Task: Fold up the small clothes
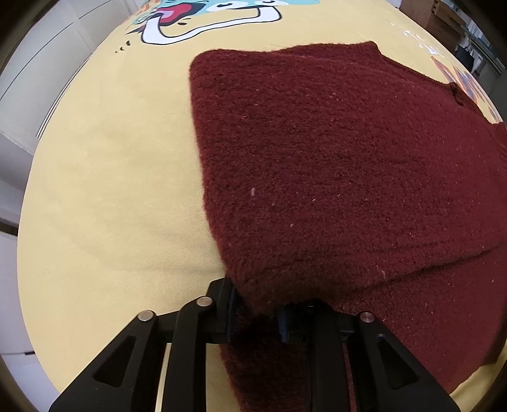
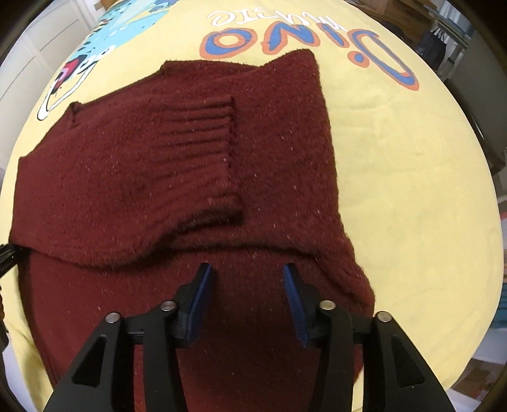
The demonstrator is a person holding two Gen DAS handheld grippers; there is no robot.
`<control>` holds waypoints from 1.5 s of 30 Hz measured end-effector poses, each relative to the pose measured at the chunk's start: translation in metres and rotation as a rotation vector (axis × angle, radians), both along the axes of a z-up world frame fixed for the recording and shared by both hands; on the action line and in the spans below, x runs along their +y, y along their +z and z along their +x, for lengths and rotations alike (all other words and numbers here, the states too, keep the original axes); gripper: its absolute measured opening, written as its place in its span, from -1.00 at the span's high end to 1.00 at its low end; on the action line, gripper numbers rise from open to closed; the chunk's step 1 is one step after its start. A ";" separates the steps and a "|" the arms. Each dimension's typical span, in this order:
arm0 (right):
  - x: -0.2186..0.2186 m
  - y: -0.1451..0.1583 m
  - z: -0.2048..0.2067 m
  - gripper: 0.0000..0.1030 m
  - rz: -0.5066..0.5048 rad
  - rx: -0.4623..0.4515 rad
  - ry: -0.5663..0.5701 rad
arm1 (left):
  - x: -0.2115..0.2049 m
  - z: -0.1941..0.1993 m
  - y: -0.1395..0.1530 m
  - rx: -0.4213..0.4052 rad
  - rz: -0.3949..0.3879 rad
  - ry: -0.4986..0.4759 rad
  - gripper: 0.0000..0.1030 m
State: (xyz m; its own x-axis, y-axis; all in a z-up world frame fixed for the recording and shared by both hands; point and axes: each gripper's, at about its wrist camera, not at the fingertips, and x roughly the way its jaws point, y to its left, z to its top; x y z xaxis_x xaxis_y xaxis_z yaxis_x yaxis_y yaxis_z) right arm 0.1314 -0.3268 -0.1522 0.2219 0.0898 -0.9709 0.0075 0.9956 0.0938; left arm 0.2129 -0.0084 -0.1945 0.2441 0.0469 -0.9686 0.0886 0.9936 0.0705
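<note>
A dark red knit sweater lies folded on a yellow cloth, its upper layer doubled over the lower one. My left gripper holds the near left corner of that folded layer, and the thick knit fills the narrow gap between its fingers. In the right wrist view the sweater shows a ribbed cuff laid across its middle. My right gripper hovers over the near part of the sweater. Its blue pads stand apart with nothing between them.
The yellow cloth bears a cartoon print at the far side and "Dino" lettering beyond the sweater. White cabinet fronts stand to the left. A dark bag and furniture sit past the far right edge.
</note>
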 end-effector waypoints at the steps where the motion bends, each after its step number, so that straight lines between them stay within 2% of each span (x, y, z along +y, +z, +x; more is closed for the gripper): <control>1: 0.000 0.001 -0.002 -0.13 -0.005 -0.001 0.000 | 0.001 -0.001 0.003 -0.001 0.000 0.015 0.43; 2: -0.001 0.003 -0.004 -0.26 -0.015 -0.006 0.001 | 0.003 -0.001 0.006 -0.001 -0.001 0.027 0.31; 3: -0.001 0.006 -0.006 -0.33 -0.021 -0.013 0.001 | 0.005 -0.003 0.010 -0.004 -0.008 0.041 -0.04; 4: 0.000 0.009 -0.006 -0.47 -0.023 -0.019 0.001 | 0.007 -0.006 0.016 -0.006 -0.031 0.054 -0.50; 6: 0.001 0.016 -0.008 -0.54 -0.027 -0.039 0.002 | 0.009 -0.013 0.025 -0.019 -0.050 0.062 -0.91; 12: 0.019 0.042 -0.010 -0.67 -0.050 -0.101 0.053 | -0.015 -0.032 0.063 -0.111 -0.052 -0.010 -0.98; 15: 0.040 0.059 -0.004 -0.86 -0.059 -0.161 0.083 | -0.040 -0.029 0.080 -0.177 -0.092 -0.061 -0.98; 16: 0.049 0.062 0.003 -1.00 -0.057 -0.178 0.091 | -0.049 -0.025 0.082 -0.190 -0.097 -0.071 -0.98; 18: 0.065 0.069 0.009 -0.99 -0.055 -0.214 0.113 | -0.061 -0.017 0.081 -0.214 -0.099 -0.071 -0.98; 21: 0.093 0.068 0.020 -0.99 -0.075 -0.237 0.161 | -0.077 -0.001 0.072 -0.235 -0.117 -0.057 -0.98; 24: 0.114 0.059 0.022 -0.99 -0.085 -0.257 0.203 | -0.086 0.013 0.052 -0.217 -0.095 -0.038 -0.98; 25: 0.121 0.053 0.021 -0.99 -0.095 -0.263 0.216 | -0.068 0.016 0.046 -0.204 -0.097 -0.034 -0.98; 28: 0.136 0.031 0.022 -0.99 -0.103 -0.250 0.247 | -0.059 0.015 0.024 -0.162 -0.087 -0.030 -0.98; 31: 0.143 0.006 0.026 -0.99 -0.125 -0.222 0.273 | -0.051 0.010 0.016 -0.191 -0.047 -0.052 -0.98; 35: 0.137 -0.003 0.027 -0.99 -0.130 -0.250 0.276 | -0.034 0.001 0.017 -0.206 -0.038 -0.044 -0.98; 39: 0.123 -0.004 0.031 -0.99 -0.130 -0.253 0.254 | -0.017 0.001 0.013 -0.208 -0.072 -0.046 -0.99; 45: 0.097 -0.003 0.031 -0.99 -0.147 -0.269 0.207 | -0.017 0.003 0.007 -0.225 -0.084 -0.045 -0.99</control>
